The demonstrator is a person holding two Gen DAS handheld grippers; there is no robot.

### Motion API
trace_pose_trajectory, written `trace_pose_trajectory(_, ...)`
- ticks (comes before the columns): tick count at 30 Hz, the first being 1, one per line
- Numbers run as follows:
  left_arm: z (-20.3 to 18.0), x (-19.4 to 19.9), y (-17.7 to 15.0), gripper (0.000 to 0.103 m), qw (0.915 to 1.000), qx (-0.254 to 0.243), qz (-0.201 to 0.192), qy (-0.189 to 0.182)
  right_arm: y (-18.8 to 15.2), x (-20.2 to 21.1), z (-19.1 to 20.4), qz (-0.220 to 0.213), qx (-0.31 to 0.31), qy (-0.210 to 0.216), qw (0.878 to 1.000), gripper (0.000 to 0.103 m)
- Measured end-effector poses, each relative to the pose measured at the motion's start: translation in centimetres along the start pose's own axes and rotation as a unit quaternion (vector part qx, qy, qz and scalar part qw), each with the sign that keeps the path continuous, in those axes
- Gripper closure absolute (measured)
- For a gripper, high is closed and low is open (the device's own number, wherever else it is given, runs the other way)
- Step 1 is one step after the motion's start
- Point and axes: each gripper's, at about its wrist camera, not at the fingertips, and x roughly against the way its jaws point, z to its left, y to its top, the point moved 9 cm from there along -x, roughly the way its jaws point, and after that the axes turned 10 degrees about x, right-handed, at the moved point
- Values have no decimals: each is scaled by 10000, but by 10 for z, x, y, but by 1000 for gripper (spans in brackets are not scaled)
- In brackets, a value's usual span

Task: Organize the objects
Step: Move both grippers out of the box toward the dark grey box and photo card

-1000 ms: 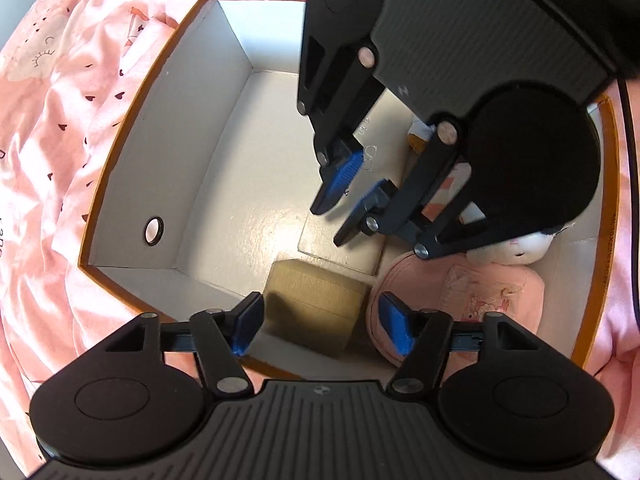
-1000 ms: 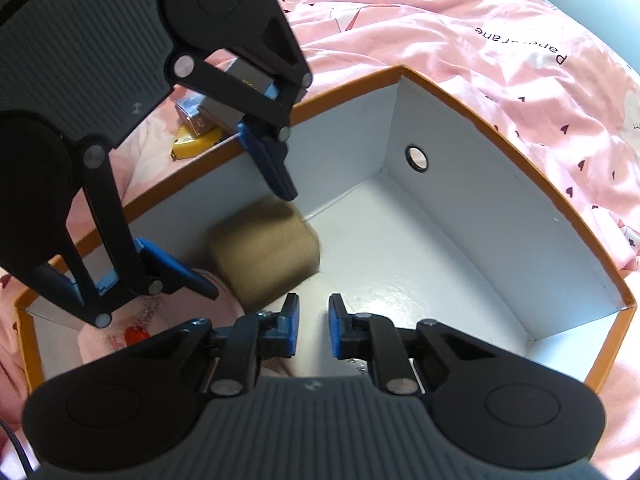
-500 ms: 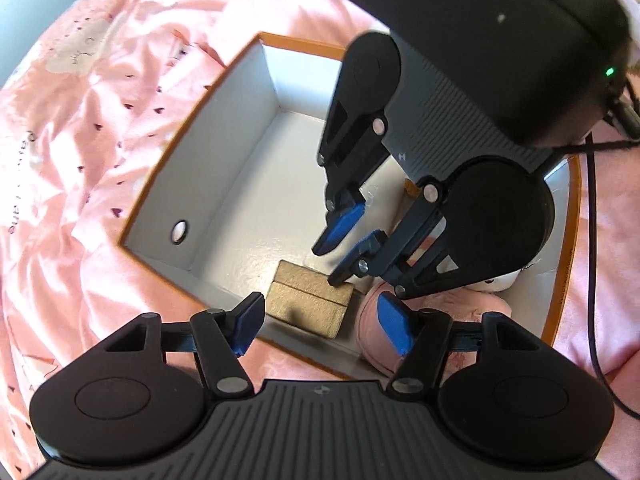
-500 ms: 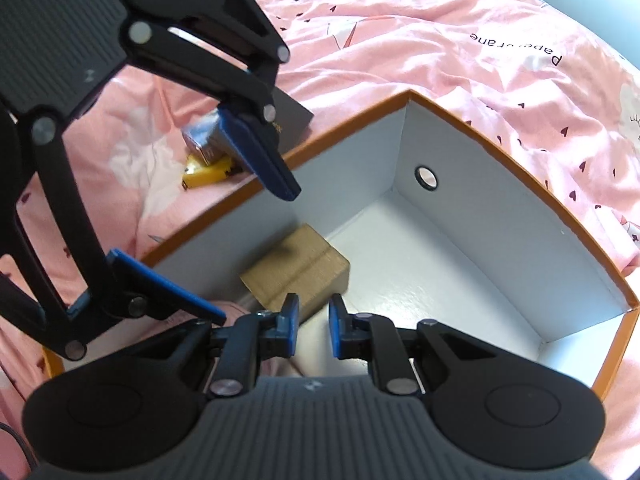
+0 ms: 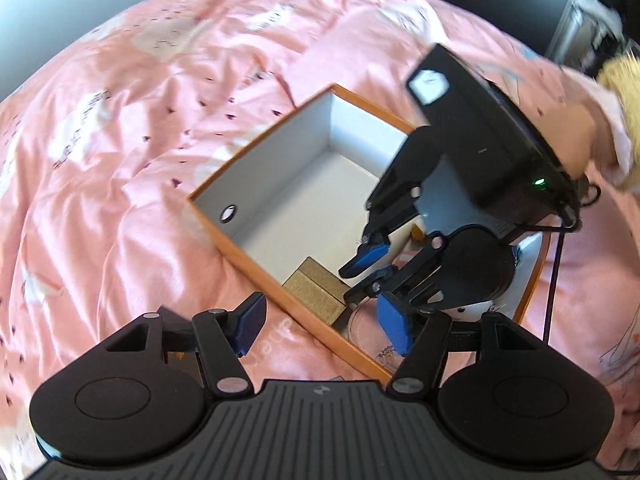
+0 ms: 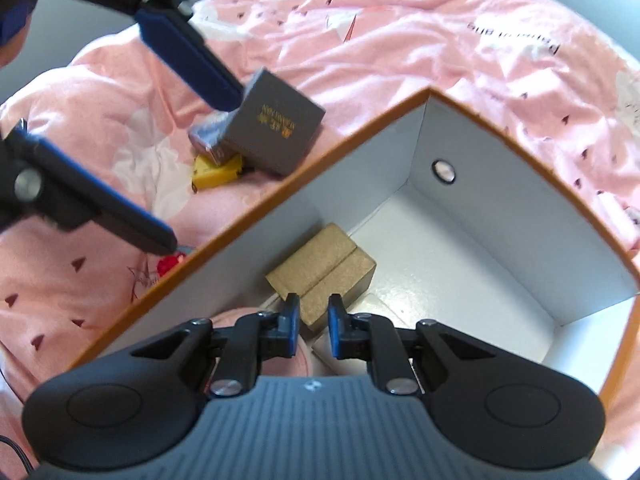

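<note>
I see a pink bedspread scattered with small dark red hearts, paler whitish patches and some dark lettering. The open box on my screen is white inside with an orange rim and orange outer walls. Inside it I make out a tan, cork-like block and something pale pink with faint print. On the bedspread beside the box I see a dark grey box with gold lettering, a yellow item and a small red spot. My left gripper and right gripper are black with blue finger pads. A green light glows on the right unit's black housing.
</note>
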Motion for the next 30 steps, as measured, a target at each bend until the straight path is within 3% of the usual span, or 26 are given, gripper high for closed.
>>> trace_pose_trajectory(8,23,33,-23,28,9994,229,-129,230,23,39,25,-432,200,-469,9978,86)
trace_pose_trajectory(12,36,57,-32,31,9981,382,-273,396,36,53,44,-594,262,-645,9958,78)
trace_pose_trajectory(15,48,68,-38,32,9970,446,-367,521,42,55,55,-575,265,-699,9955,78)
trace_pose_trajectory(23,94,71,-61,33,9918,1054,-329,649,76,35,65,-547,210,-643,9962,77)
trace_pose_trajectory(26,111,63,-67,33,9877,1401,-300,625,87,20,62,-484,50,-503,9975,69)
trace_pose_trajectory(30,131,46,-74,36,9838,1630,-216,712,101,-1,56,-426,-225,-377,9981,68)
